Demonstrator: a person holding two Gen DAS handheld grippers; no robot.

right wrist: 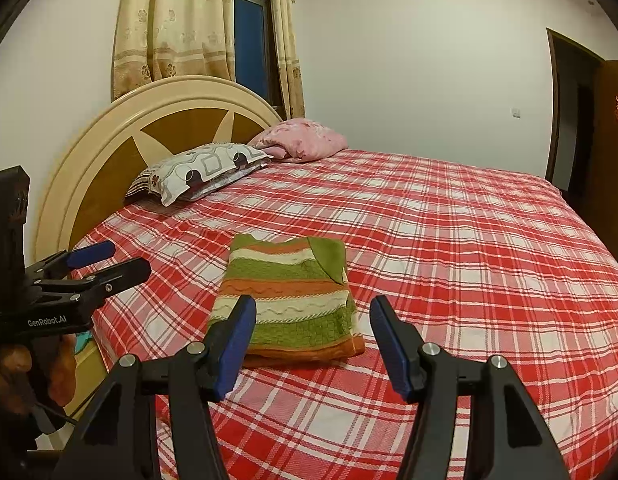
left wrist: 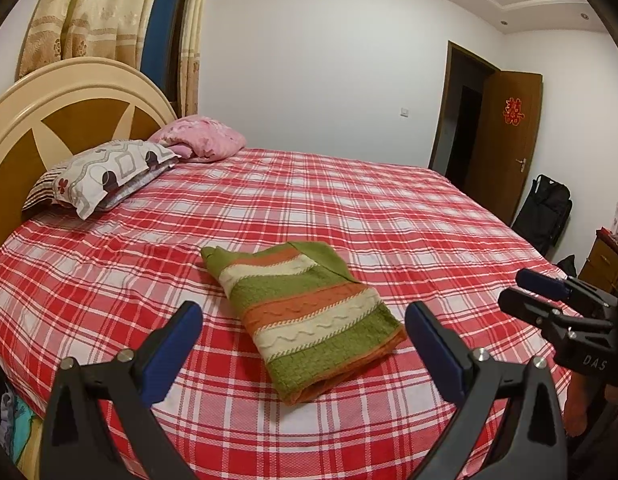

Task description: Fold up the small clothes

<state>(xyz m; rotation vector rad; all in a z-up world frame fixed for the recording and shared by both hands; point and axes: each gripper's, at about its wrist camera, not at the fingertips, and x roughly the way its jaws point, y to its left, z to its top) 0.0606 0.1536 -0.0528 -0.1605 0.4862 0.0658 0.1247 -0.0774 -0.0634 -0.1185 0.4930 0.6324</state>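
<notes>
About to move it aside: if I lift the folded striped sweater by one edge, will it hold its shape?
Probably not. The striped sweater is soft knit in stacked layers, so it would likely droop and unfold. It looks light. Pushed, it may bunch on the plaid sheet rather than slide.

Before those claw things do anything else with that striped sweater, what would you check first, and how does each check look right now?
1. Left gripper open and holding nothing: ok.
2. Right gripper open and holding nothing: ok.
3. Striped sweater lying as a compact rectangle on the red plaid sheet: ok.
4. Edges lined up: not ok; a green flap sits across the sweater's top corner.
5. Bed around the sweater free of other items: ok; the patterned pillow and pink pillow stay up by the headboard.
6. Whether the layers underneath are smooth: cannot tell.
</notes>
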